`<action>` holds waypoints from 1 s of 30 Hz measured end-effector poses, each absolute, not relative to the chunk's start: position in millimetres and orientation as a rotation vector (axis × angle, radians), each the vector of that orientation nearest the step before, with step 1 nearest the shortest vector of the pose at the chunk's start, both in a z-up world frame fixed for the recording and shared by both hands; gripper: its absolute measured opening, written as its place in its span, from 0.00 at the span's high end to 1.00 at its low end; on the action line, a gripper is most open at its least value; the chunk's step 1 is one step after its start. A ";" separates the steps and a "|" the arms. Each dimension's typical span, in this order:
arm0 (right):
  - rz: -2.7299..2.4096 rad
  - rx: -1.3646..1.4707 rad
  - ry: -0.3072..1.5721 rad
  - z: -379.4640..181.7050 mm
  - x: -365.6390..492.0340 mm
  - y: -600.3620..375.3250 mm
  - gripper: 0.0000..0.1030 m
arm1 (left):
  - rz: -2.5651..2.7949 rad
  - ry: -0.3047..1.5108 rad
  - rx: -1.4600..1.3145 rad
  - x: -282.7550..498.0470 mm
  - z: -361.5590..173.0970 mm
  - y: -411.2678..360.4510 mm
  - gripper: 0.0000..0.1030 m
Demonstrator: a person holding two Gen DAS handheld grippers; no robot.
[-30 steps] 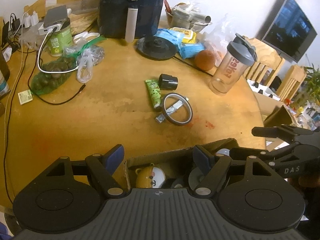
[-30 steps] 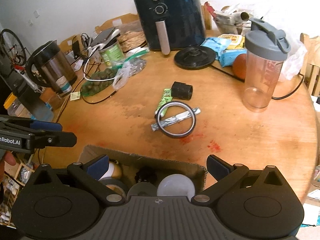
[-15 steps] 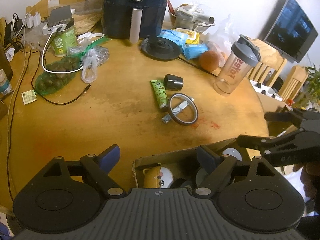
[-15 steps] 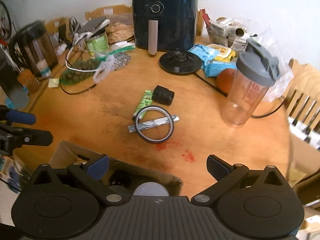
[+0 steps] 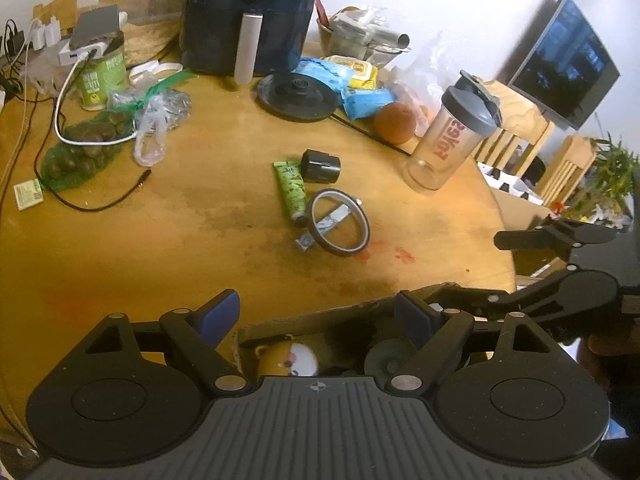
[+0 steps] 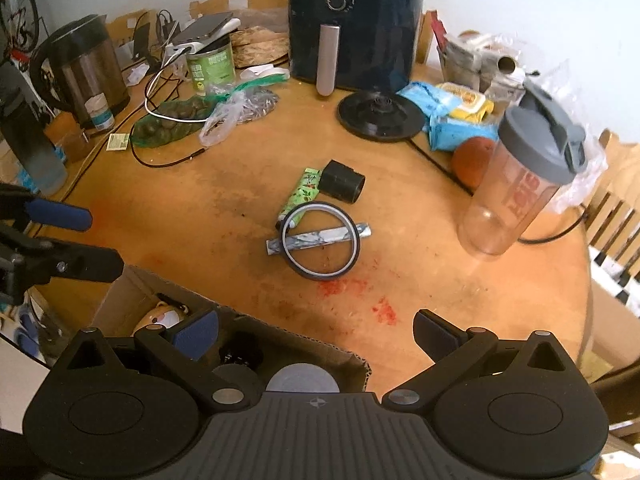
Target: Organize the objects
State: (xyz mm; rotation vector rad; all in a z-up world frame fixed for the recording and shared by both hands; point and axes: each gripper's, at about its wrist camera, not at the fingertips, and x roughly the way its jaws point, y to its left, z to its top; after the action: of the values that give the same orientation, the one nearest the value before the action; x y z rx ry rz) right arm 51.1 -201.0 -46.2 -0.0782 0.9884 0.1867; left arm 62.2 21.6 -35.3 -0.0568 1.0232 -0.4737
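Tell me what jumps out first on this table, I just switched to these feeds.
The dark air fryer looms at the table's far edge. In mid-table a tape ring lies over a silvery stick, beside a green tube and a black cap. Nearest, both open grippers hover over a part-filled cardboard box.

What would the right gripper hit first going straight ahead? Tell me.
Probably the bare table, beside the red stains and short of the tape ring. The right gripper is open and holds nothing. Depth is uncertain in this fisheye view.
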 end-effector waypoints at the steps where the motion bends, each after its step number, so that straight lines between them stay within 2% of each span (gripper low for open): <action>1: 0.186 -0.073 0.991 -48.2 53.0 -203.3 0.00 | -0.471 1.029 -0.064 62.1 -37.1 20.7 0.17; 10: 0.208 0.055 1.029 -67.6 81.0 -224.2 0.00 | -0.433 1.087 -0.085 66.5 -46.4 15.2 0.17; 30: 0.219 0.114 1.097 -90.3 145.4 -233.9 0.00 | -0.346 1.103 -0.142 82.2 -48.8 17.9 0.17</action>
State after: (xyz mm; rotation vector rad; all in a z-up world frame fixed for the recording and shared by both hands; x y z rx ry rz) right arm 145.4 -233.9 -90.3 0.1136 1.0965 0.2192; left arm 82.2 17.9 -48.8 -0.1421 1.1033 -0.3457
